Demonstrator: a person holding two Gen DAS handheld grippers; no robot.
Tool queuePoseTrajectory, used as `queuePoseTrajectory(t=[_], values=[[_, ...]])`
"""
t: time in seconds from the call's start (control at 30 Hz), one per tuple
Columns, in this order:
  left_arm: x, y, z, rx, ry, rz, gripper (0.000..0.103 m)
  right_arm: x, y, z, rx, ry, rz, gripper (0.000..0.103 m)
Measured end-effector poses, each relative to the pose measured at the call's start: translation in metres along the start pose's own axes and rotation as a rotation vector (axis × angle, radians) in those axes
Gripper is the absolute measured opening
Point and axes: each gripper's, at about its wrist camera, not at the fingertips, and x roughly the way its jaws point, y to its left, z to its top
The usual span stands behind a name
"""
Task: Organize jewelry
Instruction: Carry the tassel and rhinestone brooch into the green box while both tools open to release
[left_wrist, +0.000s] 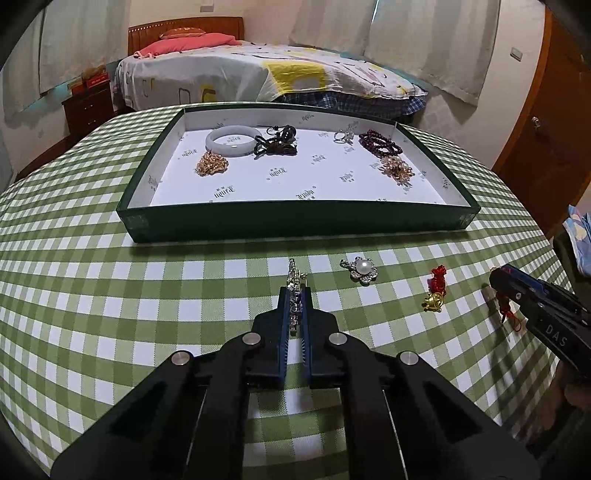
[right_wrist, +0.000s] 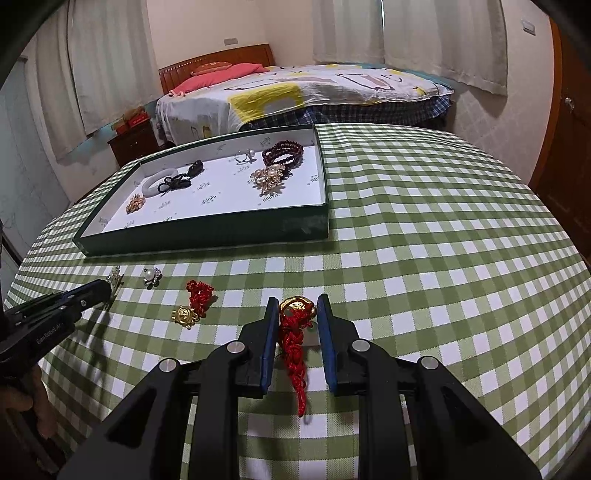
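**Two grippers working the loose jewelry in front of the box**

Black linkage arms are filling the bottom of both wrist views, so starting there. Left gripper (left_wrist: 295, 291) is sitting low on the green checked tablecloth (left_wrist: 110, 295), center of its frame, and its jaws are pinching together on a silver brooch (left_wrist: 294, 280), whose sparkly tip is poking out past the blue pads toward the box.

Right gripper (right_wrist: 297, 306) is hanging over a red knotted charm with a gold piece (right_wrist: 293, 332). Jaws are standing apart here, one on each side of the charm, and I can't tell if either pad is touching it. The red tassel is trailing back toward the camera between them.

Still lying loose on the cloth: a pearl flower pendant (left_wrist: 364, 270) right of center in the left view, and a second red-and-gold charm (right_wrist: 194, 304) left of center in the right view.

Green box lid (left_wrist: 295, 218) with the white printed lining is sitting across the upper middle of the left view. Inside, along the far side, a pale jade bangle (left_wrist: 231, 141), a black cord piece (left_wrist: 277, 144), a silver ring (left_wrist: 343, 136) and dark red beads (left_wrist: 380, 142) are lying, with a gold cluster (left_wrist: 211, 165) nearer at left and a pearly gold brooch (left_wrist: 398, 168) nearer at right.

A bed (right_wrist: 314, 92) is showing behind the table.
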Motion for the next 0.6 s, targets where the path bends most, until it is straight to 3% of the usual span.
queuePoseTrajectory(t=[0.6], values=[[0.0022,0.0057,0.0015,-0.023,0.018,0.006,0.01,0.0025,0.0015,-0.0008,-0.006,0.007,-0.004,0.022]])
